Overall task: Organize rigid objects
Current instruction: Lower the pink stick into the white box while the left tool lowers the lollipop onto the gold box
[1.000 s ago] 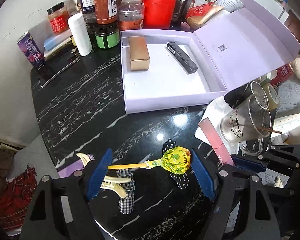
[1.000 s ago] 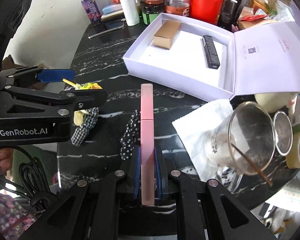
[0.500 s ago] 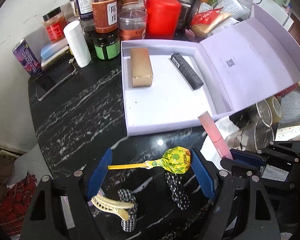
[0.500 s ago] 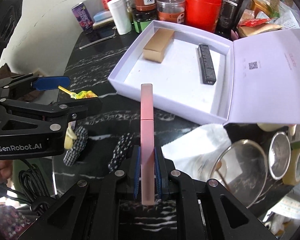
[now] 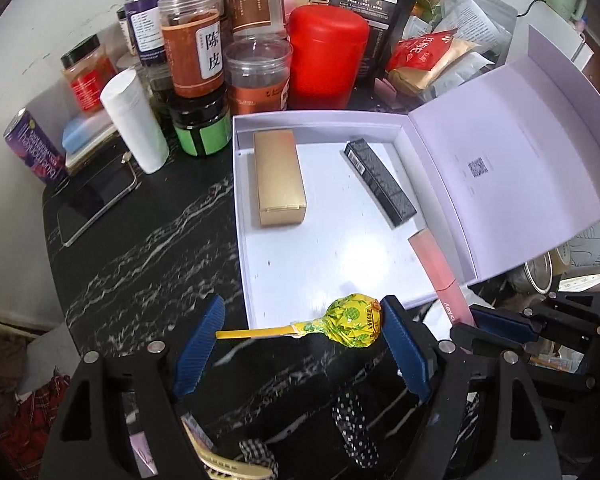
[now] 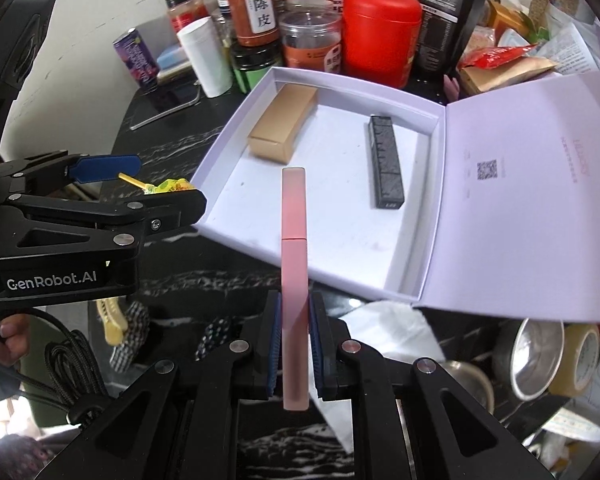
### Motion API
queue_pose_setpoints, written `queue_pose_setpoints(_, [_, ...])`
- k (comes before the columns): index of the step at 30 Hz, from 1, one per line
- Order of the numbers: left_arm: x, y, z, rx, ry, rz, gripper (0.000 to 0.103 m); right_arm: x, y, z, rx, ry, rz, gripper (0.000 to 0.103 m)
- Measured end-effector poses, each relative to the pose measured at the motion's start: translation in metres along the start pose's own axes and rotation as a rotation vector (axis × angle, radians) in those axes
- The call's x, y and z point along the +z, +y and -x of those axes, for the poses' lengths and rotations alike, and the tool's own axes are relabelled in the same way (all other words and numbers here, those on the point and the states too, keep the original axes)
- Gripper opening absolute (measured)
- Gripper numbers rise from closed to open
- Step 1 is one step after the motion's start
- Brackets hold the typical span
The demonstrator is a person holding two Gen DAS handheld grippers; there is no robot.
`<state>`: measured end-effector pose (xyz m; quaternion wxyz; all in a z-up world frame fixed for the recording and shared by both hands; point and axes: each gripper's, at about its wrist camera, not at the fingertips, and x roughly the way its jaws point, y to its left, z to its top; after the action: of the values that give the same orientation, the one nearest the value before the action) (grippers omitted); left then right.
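1. Crosswise between the blue ribbed pads of the left gripper [image 5: 300, 336] sits a lollipop [image 5: 354, 326]: its crinkled yellow-green wrapped head presses against one pad and the tip of its yellow stick meets the other, so the claw is grasping it across a wide gap.
2. That lollipop hangs just at the near edge of the white box [image 5: 240, 200], over the seam between box and black marble table [image 5: 140, 248].
3. Clenched tight, the right gripper [image 6: 294, 344] holds a slim pink tube [image 6: 294, 240], a matte square-sided stick with a seam partway up its length.
4. Its far end reaches over the near wall of the box, above the open floor between the two items already inside.
5. Inside the box, a gold carton [image 5: 279, 176] with a satin metallic finish lies near the far-left corner.
6. A long black case [image 5: 380, 182] with a textured surface lies well apart from it, toward the hinge side, set at a slant.
7. The box is rigid smooth cardboard, shallow and rectangular; its lid [image 5: 516, 160] stands folded open on the hinge side, with a small printed code square on the inner face.
8. Behind the box's far wall stand a glossy red canister [image 5: 326, 60] and clear plastic jars, crowded together.
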<state>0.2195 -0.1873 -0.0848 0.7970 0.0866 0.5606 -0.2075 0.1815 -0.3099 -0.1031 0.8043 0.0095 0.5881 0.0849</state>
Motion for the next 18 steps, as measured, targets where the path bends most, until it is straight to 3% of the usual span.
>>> queue_pose_setpoints(18, [0.05, 0.008, -0.04, 0.017, -0.018, -0.024, 0.08, 0.052, -0.036, -0.026, -0.043, -0.015, -0.031, 0.013])
